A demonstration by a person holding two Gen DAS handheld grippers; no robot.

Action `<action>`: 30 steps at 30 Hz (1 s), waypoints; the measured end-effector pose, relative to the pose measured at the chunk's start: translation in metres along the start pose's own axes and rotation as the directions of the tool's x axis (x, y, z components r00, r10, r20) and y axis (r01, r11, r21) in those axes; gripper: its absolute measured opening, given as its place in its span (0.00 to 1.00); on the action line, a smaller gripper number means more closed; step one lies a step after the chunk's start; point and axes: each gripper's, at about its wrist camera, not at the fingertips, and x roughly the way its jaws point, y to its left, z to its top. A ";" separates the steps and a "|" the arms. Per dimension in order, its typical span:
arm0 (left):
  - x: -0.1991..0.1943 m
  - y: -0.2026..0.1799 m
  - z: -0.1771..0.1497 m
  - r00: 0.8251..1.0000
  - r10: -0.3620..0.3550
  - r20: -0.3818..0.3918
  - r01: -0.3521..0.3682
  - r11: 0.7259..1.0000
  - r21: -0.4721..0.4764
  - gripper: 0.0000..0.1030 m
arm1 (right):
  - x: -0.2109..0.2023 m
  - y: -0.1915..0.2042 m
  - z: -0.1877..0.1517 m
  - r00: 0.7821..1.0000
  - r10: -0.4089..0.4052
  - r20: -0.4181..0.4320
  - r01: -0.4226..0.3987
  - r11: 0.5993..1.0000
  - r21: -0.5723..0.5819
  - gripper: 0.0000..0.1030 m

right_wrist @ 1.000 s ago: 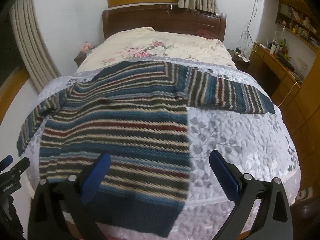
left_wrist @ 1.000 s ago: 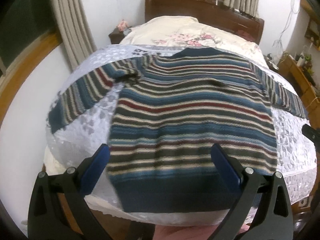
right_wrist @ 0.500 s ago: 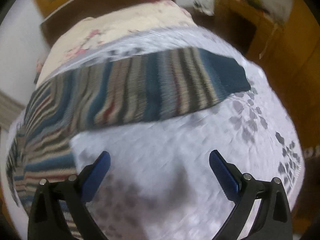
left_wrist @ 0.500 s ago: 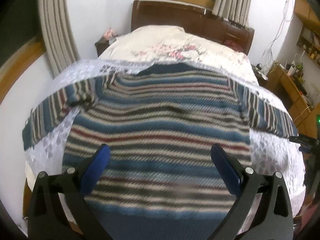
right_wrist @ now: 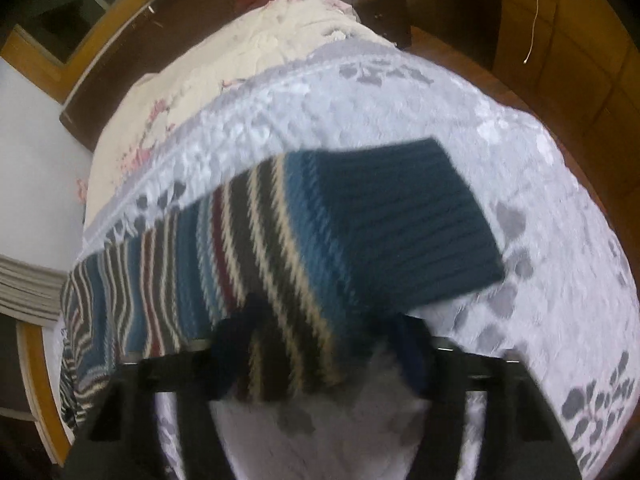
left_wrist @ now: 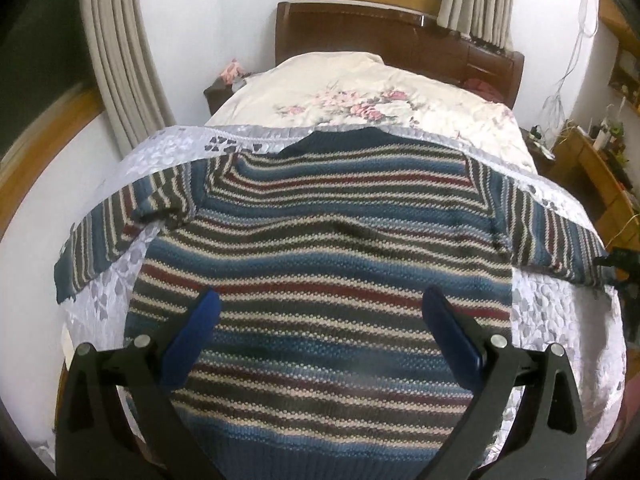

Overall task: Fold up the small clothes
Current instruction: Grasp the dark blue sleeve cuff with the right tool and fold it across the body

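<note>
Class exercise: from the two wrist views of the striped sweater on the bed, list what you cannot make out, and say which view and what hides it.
- Right gripper, right wrist view: motion blur and the striped knit sleeve cover its fingers; whether it grips is unclear.
- Striped knit sweater, left wrist view: its navy hem runs under the open left gripper and off the bottom edge.
- Items on the wooden desk, left wrist view: too small to identify.

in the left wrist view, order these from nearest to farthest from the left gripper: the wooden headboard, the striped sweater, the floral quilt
1. The striped sweater, spread on the bed right under and between the open fingers of the left gripper.
2. The floral quilt, beyond the sweater's collar, mid-bed.
3. The wooden headboard, at the far end against the wall under the window.
</note>
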 end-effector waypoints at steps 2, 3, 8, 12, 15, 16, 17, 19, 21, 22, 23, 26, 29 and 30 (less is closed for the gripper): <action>0.000 0.000 -0.002 1.000 0.013 -0.002 -0.013 1.000 -0.003 0.97 | -0.001 -0.008 0.007 0.999 0.047 0.008 -0.047 0.998 0.028 0.25; 0.000 0.000 -0.002 1.000 0.019 -0.002 -0.019 1.000 -0.009 0.97 | -0.003 -0.013 0.009 0.993 0.113 0.012 -0.114 0.992 0.046 0.17; -0.003 -0.002 -0.003 0.999 0.034 0.001 -0.034 0.999 -0.020 0.97 | -0.026 -0.008 0.012 0.971 0.227 0.071 -0.227 0.974 -0.012 0.14; -0.004 -0.007 -0.004 0.999 0.038 0.005 -0.038 0.999 -0.008 0.97 | -0.044 0.006 0.014 0.963 0.229 0.138 -0.219 0.972 -0.089 0.14; -0.003 -0.007 -0.006 0.999 0.035 -0.003 -0.035 0.999 -0.006 0.97 | -0.018 -0.001 0.016 0.986 0.143 0.083 -0.140 0.989 -0.046 0.14; -0.002 -0.007 -0.007 0.999 0.032 -0.006 -0.032 0.999 -0.008 0.97 | -0.006 -0.004 0.016 0.992 0.116 0.056 -0.115 0.993 -0.024 0.14; -0.001 -0.006 -0.007 0.999 0.032 -0.010 -0.032 0.999 -0.009 0.97 | 0.000 -0.007 0.014 0.994 0.102 0.039 -0.102 0.995 -0.013 0.14; 0.001 -0.001 -0.008 0.999 0.033 -0.016 -0.034 0.999 -0.013 0.97 | 0.005 -0.005 0.011 0.995 0.088 0.047 -0.087 0.996 -0.012 0.14; 0.004 0.005 -0.006 0.999 0.037 -0.021 -0.037 0.999 -0.024 0.97 | -0.003 0.005 0.008 0.995 0.064 0.075 -0.061 0.997 -0.036 0.14; 0.005 0.007 -0.006 0.999 0.037 -0.021 -0.038 0.999 -0.029 0.97 | -0.009 0.014 0.007 0.994 0.064 0.092 -0.060 0.997 -0.050 0.14; 0.006 0.012 -0.003 0.999 0.038 -0.021 -0.039 0.999 -0.038 0.97 | -0.016 0.019 0.006 0.992 0.068 0.107 -0.061 0.996 -0.064 0.14; 0.010 0.024 0.003 0.999 0.041 -0.007 -0.041 0.997 -0.060 0.97 | -0.047 0.060 -0.003 0.979 0.107 0.175 -0.078 0.983 -0.166 0.14; 0.013 0.033 0.010 0.999 0.033 0.001 -0.033 0.997 -0.077 0.97 | -0.059 0.110 -0.014 0.969 0.155 0.191 -0.102 0.960 -0.260 0.14; 0.014 0.037 0.012 1.000 0.030 0.003 -0.029 0.996 -0.081 0.97 | -0.061 0.132 -0.021 0.967 0.173 0.189 -0.111 0.948 -0.300 0.14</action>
